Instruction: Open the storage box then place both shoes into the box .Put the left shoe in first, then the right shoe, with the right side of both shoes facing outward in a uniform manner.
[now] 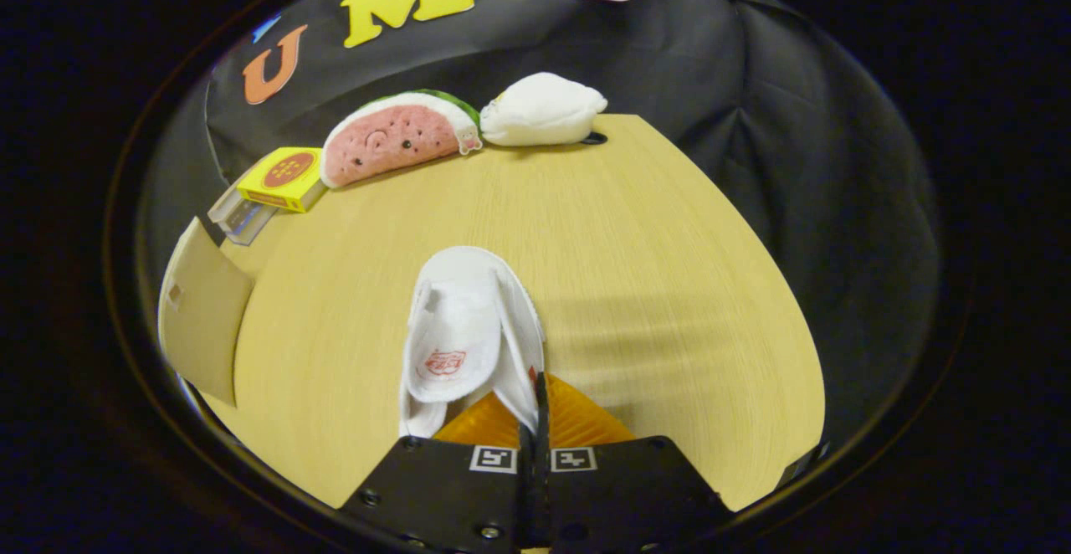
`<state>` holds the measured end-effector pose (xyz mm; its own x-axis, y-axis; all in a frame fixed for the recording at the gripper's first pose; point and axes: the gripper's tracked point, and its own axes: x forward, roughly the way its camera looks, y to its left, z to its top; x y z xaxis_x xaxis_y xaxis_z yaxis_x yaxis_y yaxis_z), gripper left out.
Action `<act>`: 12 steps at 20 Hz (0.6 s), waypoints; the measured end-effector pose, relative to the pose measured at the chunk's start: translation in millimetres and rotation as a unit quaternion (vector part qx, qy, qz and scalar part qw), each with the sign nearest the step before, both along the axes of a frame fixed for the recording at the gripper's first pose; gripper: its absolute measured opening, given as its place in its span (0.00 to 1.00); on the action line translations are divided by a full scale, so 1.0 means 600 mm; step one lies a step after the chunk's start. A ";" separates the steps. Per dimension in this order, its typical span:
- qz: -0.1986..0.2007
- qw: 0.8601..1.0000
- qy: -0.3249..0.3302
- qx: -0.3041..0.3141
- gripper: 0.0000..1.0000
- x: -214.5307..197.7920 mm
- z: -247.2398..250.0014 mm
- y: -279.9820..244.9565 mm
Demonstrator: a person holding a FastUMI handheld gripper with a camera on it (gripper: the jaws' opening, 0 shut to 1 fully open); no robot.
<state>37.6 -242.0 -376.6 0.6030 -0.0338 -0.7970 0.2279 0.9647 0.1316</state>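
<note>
A: Hand-held gripper [535, 407] fingers together, pinching the side edge of a white slipper [468, 332]. Slipper hangs toe-away just ahead of the fingers, over the counter [669, 286].

B: Grip solid?

A: Looks thin, only the fabric rim is caught. My guess: it slips out or swings during the carry.

B: Box?

A: A beige flap [205, 311] sits off to the left; could be the box door, can't tell. Second slipper isn't something I can place.

B: Other risks?

A: Can't tell if this is the left one, so order could go wrong. It could twist too, ending up facing the wrong side. Watermelon plush [393, 140], white plush [544, 110], yellow box [284, 177] are well beyond, no clash.
</note>
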 end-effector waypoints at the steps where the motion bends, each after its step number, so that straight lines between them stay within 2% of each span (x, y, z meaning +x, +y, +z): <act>1: -0.010 1.000 0.000 0.011 0.00 -0.004 0.010 0.006; 6: -0.052 0.997 0.004 0.062 0.00 -0.031 0.060 0.058; 12: -0.084 0.993 -0.019 0.079 0.00 -0.055 0.162 0.162</act>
<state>4.8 -144.7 -279.1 0.6297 -0.0129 -0.7767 0.3758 0.8801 0.2901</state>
